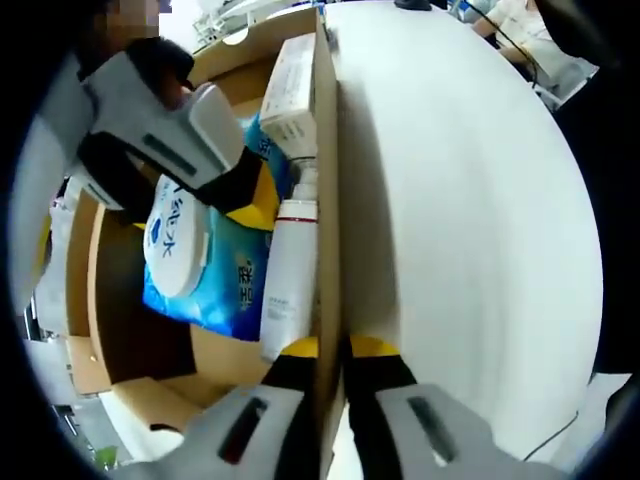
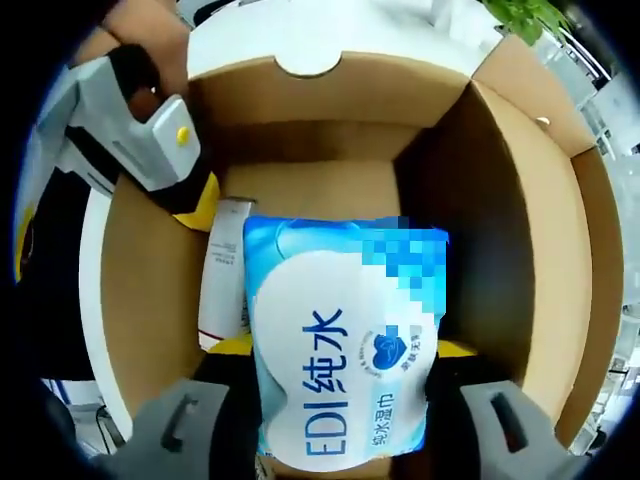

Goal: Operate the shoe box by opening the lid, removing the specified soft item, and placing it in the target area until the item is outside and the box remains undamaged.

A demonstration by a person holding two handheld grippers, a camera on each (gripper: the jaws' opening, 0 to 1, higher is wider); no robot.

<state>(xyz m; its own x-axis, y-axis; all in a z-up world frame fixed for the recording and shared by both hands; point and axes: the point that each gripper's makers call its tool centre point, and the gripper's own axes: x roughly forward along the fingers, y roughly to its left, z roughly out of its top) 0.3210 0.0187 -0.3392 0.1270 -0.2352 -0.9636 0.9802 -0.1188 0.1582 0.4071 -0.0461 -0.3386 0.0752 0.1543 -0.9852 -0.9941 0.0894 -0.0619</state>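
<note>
Wipes pack (image 2: 345,345), blue and white, centre to lower centre of the right gripper view, pinched between right gripper (image 2: 340,400) jaws above the open shoe box (image 2: 540,250). Left gripper (image 1: 335,385) at bottom of left gripper view, jaws pressed on the box wall (image 1: 328,200). White tube (image 1: 290,275) lies beside the pack. Judgement: lift straight, keep the grip centred, hold the wall steady so cardboard does not tear

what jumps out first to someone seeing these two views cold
The blue-and-white soft pack of wet wipes dominates the right gripper view, clamped in the right gripper over the open brown cardboard shoe box. In the left gripper view, the left gripper pinches the box's side wall beside a white tube.
</note>
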